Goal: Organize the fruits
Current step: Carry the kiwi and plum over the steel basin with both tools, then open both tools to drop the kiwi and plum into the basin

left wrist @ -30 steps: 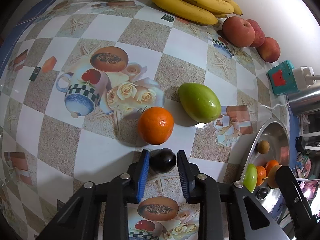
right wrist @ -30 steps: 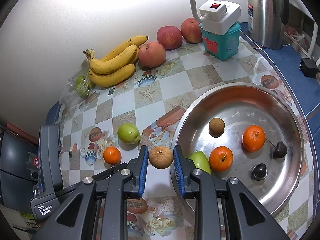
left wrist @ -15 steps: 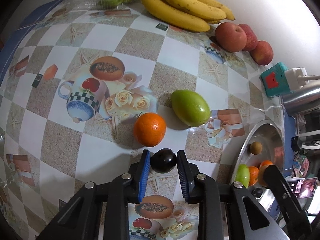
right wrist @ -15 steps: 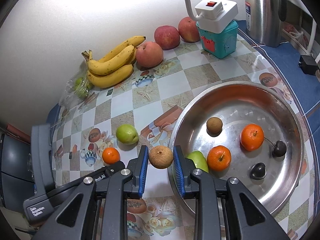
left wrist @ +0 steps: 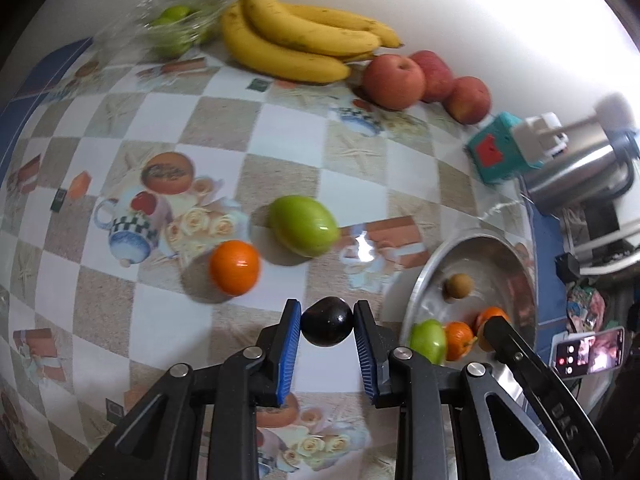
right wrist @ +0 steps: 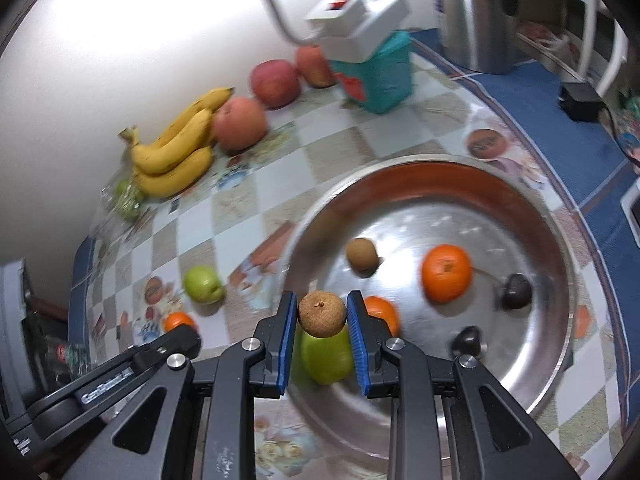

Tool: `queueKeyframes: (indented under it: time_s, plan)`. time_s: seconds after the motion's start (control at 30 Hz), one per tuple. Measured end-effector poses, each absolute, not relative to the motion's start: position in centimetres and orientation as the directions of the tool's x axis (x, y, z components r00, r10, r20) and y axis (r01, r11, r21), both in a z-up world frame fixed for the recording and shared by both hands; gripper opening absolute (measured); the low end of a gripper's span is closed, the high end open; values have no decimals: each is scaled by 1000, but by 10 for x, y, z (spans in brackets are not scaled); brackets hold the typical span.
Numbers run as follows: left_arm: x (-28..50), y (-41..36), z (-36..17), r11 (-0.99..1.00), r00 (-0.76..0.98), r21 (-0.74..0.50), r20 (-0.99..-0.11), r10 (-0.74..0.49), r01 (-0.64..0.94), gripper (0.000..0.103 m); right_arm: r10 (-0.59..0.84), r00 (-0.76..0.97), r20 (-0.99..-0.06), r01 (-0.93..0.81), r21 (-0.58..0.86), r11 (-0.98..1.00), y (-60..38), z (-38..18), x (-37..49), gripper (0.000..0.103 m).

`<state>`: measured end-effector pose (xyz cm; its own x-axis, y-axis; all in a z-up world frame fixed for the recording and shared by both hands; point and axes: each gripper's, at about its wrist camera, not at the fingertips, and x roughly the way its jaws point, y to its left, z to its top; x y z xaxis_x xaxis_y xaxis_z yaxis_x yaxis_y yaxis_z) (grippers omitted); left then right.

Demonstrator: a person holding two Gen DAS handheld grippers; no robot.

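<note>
Left gripper point(left wrist: 327, 322): you pinch a dark plum point(left wrist: 327, 321) above the table point(left wrist: 280, 136).
Right gripper point(right wrist: 322, 314): you pinch a brown fruit point(right wrist: 322, 313) over the bowl point(right wrist: 560, 240).
Bowl: two oranges, green fruit, brown fruit, two dark ones.

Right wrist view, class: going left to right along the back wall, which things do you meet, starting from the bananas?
bananas → nearest peach-coloured apple → red apple → third apple, partly hidden → teal box with the white power adapter on top → steel kettle
</note>
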<state>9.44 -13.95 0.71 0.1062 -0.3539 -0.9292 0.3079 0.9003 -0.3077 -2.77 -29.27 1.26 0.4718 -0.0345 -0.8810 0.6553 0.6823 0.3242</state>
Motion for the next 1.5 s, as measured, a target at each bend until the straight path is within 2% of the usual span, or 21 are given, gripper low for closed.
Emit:
queueKeyframes:
  time_s: [0.8,1.5]
  plan:
    - [56,-219,29,741,169,-338,-840,-515,580,29,-192,442,-876,789,278,549,-352,12,-73,27]
    - [54,-238,-6,739,128,-315,-871,-474,595,29,-244,376,-894,832,210,514,-369,-22,-71,27]
